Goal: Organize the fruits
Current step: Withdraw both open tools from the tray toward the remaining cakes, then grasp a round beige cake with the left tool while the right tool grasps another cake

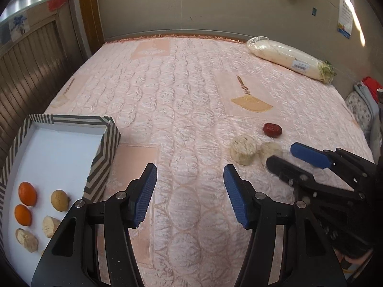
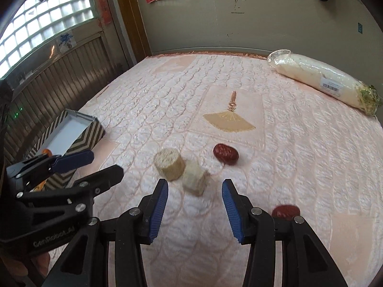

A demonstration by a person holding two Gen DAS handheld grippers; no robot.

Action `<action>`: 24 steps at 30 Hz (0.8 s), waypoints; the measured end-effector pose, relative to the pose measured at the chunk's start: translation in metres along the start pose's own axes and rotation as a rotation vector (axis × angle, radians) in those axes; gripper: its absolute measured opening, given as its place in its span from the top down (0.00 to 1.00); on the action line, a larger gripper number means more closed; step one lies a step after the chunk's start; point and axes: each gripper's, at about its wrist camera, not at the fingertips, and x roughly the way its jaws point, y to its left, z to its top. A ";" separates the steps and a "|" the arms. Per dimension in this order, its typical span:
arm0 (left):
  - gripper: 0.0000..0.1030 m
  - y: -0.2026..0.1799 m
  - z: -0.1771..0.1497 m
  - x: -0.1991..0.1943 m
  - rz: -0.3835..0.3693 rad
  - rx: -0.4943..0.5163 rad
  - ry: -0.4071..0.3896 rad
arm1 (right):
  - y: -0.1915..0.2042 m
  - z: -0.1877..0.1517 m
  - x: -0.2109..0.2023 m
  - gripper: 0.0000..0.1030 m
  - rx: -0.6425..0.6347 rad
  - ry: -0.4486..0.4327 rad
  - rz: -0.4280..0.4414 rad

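Right wrist view: blurred pale chunk point(image 2: 194, 179) before spread right gripper point(image 2: 194, 211); left gripper point(image 1: 190, 195) spread too

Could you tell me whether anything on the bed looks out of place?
Yes: a plastic-wrapped white radish, a vegetable, lies at the far right edge, away from the box; two dates remain loose.

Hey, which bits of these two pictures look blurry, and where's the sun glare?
Right wrist view: the pale chunk nearest the right gripper is smeared; the one beside it is sharper. Left wrist view: the same chunk is blurred, and sunlight streaks the wall poster.
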 end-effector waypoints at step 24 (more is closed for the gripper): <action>0.43 -0.048 0.016 0.043 -0.044 0.090 0.047 | -0.057 -0.012 -0.045 0.55 0.039 -0.020 -0.138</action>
